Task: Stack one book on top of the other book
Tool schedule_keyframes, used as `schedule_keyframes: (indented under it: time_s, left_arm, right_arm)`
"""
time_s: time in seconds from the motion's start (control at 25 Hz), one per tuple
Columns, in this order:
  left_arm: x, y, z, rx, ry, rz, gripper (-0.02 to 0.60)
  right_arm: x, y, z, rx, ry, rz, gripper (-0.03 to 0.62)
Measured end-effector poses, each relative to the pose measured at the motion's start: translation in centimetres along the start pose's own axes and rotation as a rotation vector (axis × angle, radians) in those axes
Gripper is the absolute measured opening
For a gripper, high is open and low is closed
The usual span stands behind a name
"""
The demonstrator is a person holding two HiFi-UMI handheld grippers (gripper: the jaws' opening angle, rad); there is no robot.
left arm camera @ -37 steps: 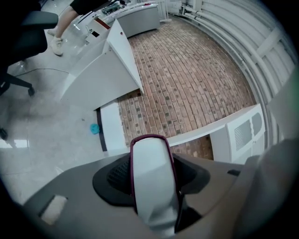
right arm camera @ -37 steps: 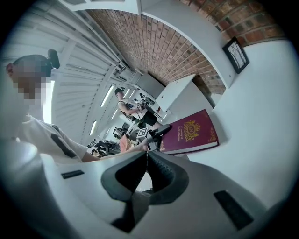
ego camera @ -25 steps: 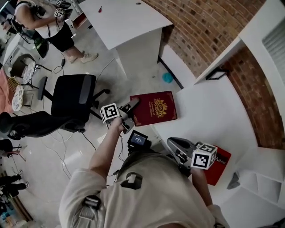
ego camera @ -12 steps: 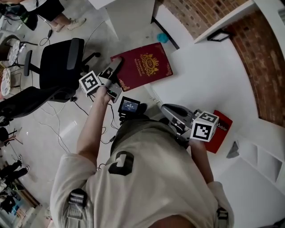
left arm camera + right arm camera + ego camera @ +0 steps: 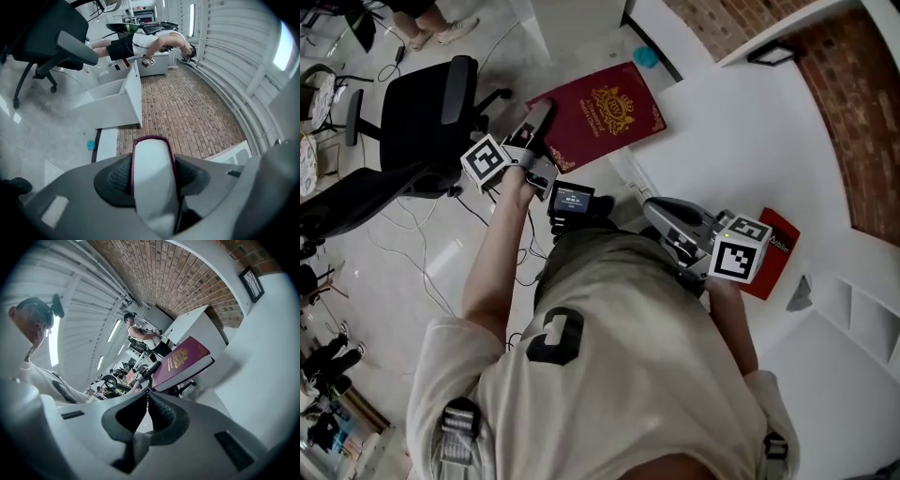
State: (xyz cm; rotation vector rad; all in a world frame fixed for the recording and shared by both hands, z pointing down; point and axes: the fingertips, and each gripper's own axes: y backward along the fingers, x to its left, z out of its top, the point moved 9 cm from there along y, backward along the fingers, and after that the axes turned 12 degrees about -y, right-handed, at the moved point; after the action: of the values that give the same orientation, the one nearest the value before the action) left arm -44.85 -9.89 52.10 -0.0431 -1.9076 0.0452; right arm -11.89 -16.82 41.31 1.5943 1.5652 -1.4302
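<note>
Right tongs [image 5: 147, 393]: jaws closed tip to tip, nothing between them. At 1 o'clock from the tips: a tilted maroon book [image 5: 185, 359] with a gold crest, its lower-left end at the left tongs [image 5: 149, 367]. White surface [image 5: 262, 380] at 3 o'clock. Brick wall [image 5: 187, 273] at 12 o'clock.

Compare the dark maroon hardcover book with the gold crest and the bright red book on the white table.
The dark maroon hardcover book has a gold crest; the bright red book shows only white print. The maroon one is clamped in the left gripper, held clear of the white table; the red one lies flat on it. Both are closed.
</note>
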Motion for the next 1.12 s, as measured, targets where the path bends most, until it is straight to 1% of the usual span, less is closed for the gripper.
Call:
schedule_keyframes:
  time_s: [0.16, 0.28, 0.36, 0.48, 0.56, 0.64, 0.68, 0.76, 0.92, 1.04, 1.12]
  left_arm:
    - [-0.6, -0.6, 0.0, 0.033, -0.001, -0.022, 0.215]
    - [-0.5, -0.7, 0.6, 0.060, 0.025, -0.032, 0.215]
    - [-0.4, -0.4, 0.7, 0.078, 0.034, -0.021, 0.215]
    - [-0.5, 0.6, 0.3, 0.102, 0.027, -0.003, 0.216]
    - [-0.3, 1.2, -0.1, 0.113, 0.053, 0.024, 0.215]
    - [-0.1, 1.4, -0.7, 0.123, 0.102, 0.055, 0.216]
    - [-0.3, 1.3, -1.0, 0.130, 0.121, 0.057, 0.216]
    - [-0.9, 0.7, -1.8, 0.148, 0.134, 0.048, 0.216]
    - [-2.2, 0.0, -3.6, 0.184, 0.113, 0.050, 0.216]
    - [-3.3, -0.3, -4.9, 0.194, 0.072, 0.058, 0.216]
    - [-3.8, -0.2, -5.7, 0.196, 0.041, 0.083, 0.216]
  right_arm:
    - [0.7, -0.8, -0.2, 0.002, 0.018, -0.012, 0.008]
    - [1.6, -1.5, -0.7, -0.025, 0.010, -0.031, 0.008]
    - [2.0, -1.6, -1.3, -0.045, -0.002, -0.039, 0.008]
    - [2.7, -1.6, -2.8, -0.069, -0.010, -0.043, 0.008]
    - [2.9, -1.4, -3.6, -0.081, -0.002, -0.046, 0.008]
    - [2.8, -1.1, -4.2, -0.097, 0.006, -0.052, 0.008]
    - [2.7, -0.8, -4.4, -0.110, 0.003, -0.055, 0.008]
    - [2.5, 0.1, -4.9, -0.151, -0.017, -0.059, 0.008]
    - [2.3, 2.1, -5.5, -0.214, -0.039, -0.060, 0.008]
    - [2.1, 3.7, -5.7, -0.232, -0.032, -0.056, 0.008]
    - [1.9, 4.7, -5.9, -0.240, -0.035, -0.047, 0.008]
